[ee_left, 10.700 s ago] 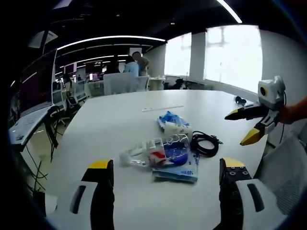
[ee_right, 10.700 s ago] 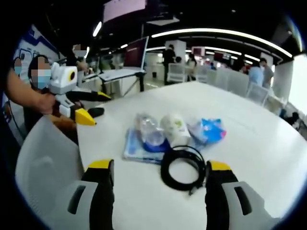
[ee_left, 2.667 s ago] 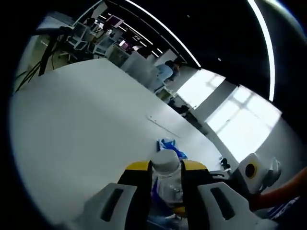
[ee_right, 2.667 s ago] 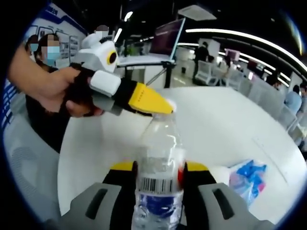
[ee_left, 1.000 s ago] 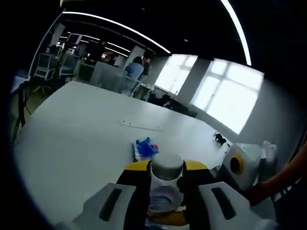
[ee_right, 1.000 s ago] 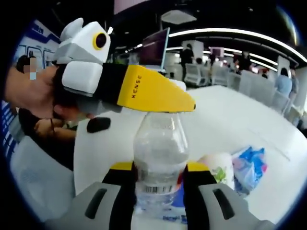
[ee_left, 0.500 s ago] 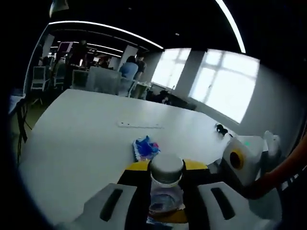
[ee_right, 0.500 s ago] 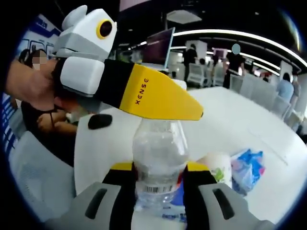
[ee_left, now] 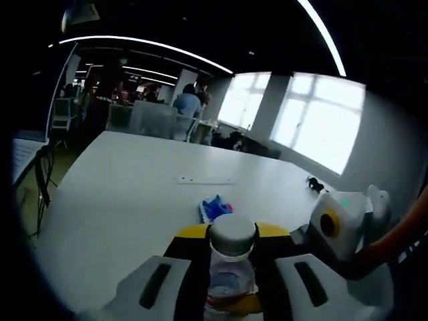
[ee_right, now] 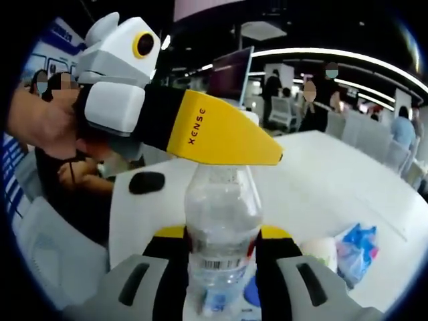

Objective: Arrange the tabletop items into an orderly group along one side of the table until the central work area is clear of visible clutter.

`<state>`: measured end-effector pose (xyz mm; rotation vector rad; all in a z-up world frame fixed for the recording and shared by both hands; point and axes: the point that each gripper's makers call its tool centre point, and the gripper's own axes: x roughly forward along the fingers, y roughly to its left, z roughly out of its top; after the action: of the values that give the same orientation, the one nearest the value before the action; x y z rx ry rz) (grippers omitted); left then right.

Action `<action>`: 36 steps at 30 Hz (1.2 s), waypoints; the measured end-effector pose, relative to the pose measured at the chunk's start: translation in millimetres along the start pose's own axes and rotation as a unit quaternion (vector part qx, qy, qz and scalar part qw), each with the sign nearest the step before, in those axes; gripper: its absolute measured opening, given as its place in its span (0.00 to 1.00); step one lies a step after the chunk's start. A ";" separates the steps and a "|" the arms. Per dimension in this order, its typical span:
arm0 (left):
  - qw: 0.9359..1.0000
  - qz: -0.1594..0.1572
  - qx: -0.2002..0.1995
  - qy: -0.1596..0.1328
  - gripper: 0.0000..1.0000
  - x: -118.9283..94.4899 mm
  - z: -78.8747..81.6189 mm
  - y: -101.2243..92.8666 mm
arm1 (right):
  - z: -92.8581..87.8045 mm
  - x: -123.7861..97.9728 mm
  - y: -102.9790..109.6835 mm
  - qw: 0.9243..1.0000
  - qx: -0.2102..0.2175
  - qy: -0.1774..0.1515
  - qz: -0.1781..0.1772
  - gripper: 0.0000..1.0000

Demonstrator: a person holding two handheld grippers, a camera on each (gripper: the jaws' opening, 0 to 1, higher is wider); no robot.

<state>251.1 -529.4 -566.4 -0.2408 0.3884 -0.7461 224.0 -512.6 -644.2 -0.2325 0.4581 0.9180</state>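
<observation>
While both grippers are clamped on one bottle, little is altered over the last half second.
Change: the bottle (ee_right: 221, 227) is kept held at both ends; in the right gripper view the cup (ee_right: 322, 254) and blue packet (ee_right: 358, 253) are now seen lower and further right, which is put down to camera motion, not to the things shifting.
Left gripper (ee_left: 231, 237): jaws are closed on the white cap (ee_left: 232, 233) and neck of the bottle, seen end-on in the left gripper view; in the right gripper view its yellow jaw is seen across the bottle top.
Right gripper (ee_right: 221, 242): jaws are shut around the labelled body of the bottle, which is held above the table.
Meaning for the task: the bottle is judged lifted out of the pile and not yet set down along one side; the rest of the clutter is judged unsorted.
Surface: a white table (ee_left: 127, 180) is seen, with the blue packet (ee_left: 215, 207) near the middle and a pale strip (ee_left: 204, 180) beyond it; a dark object (ee_right: 147, 182) is seen near the edge.
Room: an open office is shown, with ceiling light strips, bright windows (ee_left: 321, 124), chairs, monitors and people standing well apart from the table.
</observation>
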 end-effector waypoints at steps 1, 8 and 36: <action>1.000 0.002 -0.001 -0.001 0.23 -1.6 -0.1 1.4 | 0.3 0.5 0.9 1.000 -0.001 0.000 0.001 0.34; 1.000 0.017 0.003 -0.002 0.23 -14.5 -0.9 14.1 | 5.0 14.2 12.2 1.000 -0.003 -0.007 0.012 0.34; 0.998 0.054 0.025 0.008 0.23 -41.7 -20.5 45.1 | 0.6 52.0 41.6 0.998 -0.030 -0.016 0.043 0.35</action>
<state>242.1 -469.7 -589.8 -0.1651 0.3944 -0.6505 217.7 -450.9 -668.5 -0.2540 0.4130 1.0195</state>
